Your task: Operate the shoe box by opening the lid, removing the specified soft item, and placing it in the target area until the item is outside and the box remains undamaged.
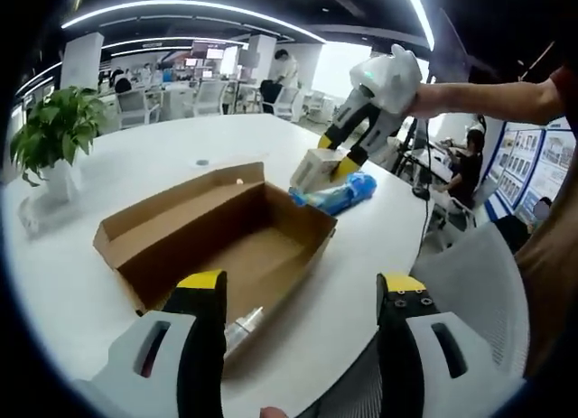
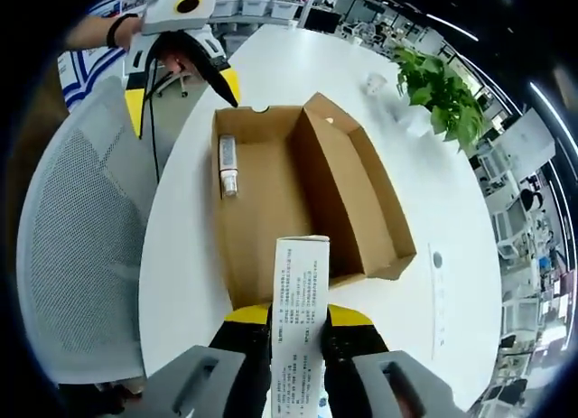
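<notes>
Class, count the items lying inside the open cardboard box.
1: a small bottle lies against the box wall nearest the left gripper. The right gripper holds a carton outside.

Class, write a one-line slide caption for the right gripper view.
Right gripper holds a white carton above the open shoe box.

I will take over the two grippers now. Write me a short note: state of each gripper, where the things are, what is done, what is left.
Left gripper: open, holding nothing, at the near edge of the shoe box.
Right gripper: shut on a small white carton, held above the box's end.
Box: lid open, lying on the white table; a small tube-like item is inside.
A blue packet lies on the table beside the box.
Left: set the carton down outside the box.
</notes>
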The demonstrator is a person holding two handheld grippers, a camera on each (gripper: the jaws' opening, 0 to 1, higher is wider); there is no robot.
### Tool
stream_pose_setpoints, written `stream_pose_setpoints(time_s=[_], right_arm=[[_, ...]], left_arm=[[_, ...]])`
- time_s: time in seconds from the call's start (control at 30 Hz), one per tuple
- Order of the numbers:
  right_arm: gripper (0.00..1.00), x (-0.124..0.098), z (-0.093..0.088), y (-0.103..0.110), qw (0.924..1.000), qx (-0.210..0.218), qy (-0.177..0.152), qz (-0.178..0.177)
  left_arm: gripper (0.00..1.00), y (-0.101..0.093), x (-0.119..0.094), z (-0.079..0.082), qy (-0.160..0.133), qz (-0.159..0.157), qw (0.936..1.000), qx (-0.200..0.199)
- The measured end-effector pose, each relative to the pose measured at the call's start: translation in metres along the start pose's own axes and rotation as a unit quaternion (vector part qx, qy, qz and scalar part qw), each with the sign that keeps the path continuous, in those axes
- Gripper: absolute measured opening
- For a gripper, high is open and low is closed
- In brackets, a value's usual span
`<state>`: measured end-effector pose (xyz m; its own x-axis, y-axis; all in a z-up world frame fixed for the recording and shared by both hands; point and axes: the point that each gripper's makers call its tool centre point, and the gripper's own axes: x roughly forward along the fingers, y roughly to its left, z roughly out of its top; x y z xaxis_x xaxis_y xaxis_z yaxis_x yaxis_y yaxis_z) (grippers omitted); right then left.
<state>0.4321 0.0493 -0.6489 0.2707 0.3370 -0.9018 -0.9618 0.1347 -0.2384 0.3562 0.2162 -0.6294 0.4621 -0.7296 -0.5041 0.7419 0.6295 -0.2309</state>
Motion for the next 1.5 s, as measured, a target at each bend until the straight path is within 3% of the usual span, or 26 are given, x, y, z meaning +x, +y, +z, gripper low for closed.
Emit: stream_pose_setpoints(time_s=[0.33,0.73,1.0,1.5], right_arm=[[0.16,-0.008,-0.039,0.01,0.9998,0.016,0.01,0.001],[0.16,-0.021,-0.083,0.006,0.9991,0.037,0.02,-0.005],[0.16,-0.027,-0.115,-0.006,0.9985,0.044,0.032,-0.01],[0.16,-0.033,-0.15,-0.047,0.997,0.062,0.035,-0.029]], left_arm=[[0.67,-0.006,0.008,-0.006,0.011,-0.003,0.9999,-0.001],[0.67,-0.017,0.026,-0.003,0.022,-0.011,0.9997,0.001],[0.67,-0.017,0.03,-0.005,0.029,-0.01,0.9995,0.001],[0.67,-0.013,0.029,-0.006,0.043,0.008,0.999,-0.002]])
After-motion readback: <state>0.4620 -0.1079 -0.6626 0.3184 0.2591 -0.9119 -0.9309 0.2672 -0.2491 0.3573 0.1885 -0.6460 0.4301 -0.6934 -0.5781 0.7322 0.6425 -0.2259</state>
